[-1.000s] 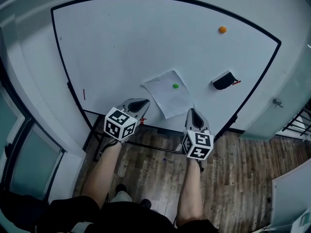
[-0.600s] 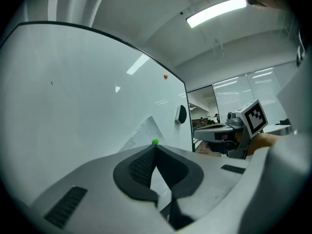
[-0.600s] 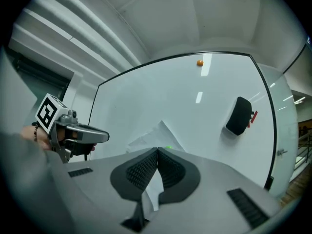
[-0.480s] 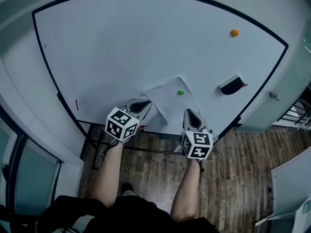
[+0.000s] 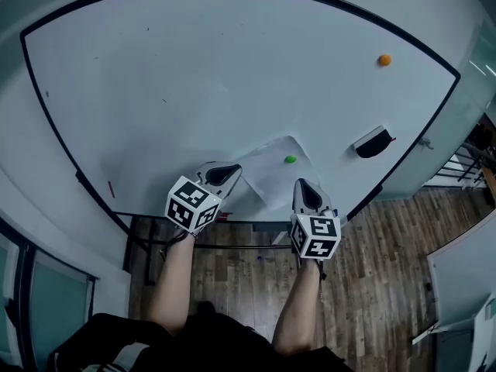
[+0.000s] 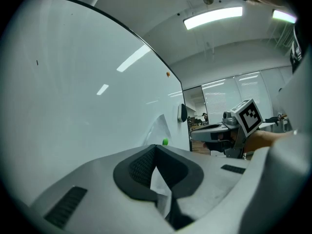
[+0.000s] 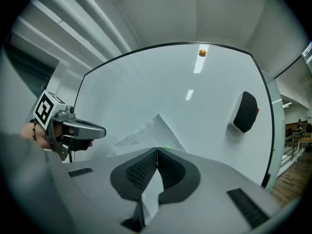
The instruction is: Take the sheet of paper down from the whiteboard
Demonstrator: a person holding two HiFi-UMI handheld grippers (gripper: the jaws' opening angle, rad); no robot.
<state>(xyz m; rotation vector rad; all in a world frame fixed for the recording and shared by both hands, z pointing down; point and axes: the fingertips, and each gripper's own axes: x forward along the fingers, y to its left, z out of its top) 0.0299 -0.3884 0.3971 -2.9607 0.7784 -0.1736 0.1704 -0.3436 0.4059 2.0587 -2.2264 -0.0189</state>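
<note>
My left gripper (image 5: 233, 168) has its fingers (image 6: 141, 167) shut tight on the left corner of the sheet of paper (image 5: 267, 174). My right gripper (image 5: 304, 184) pinches the lower right corner the same way. A green magnet (image 5: 290, 159) pins the paper to the whiteboard (image 5: 194, 76).

I think I should pull both corners together, slow and even, toward me, so it slides out and does not rip.

The board's bottom edge (image 5: 248, 222) is just under my fingers. The eraser (image 5: 372, 142) is well off to the right. Behind me the room looks open.
</note>
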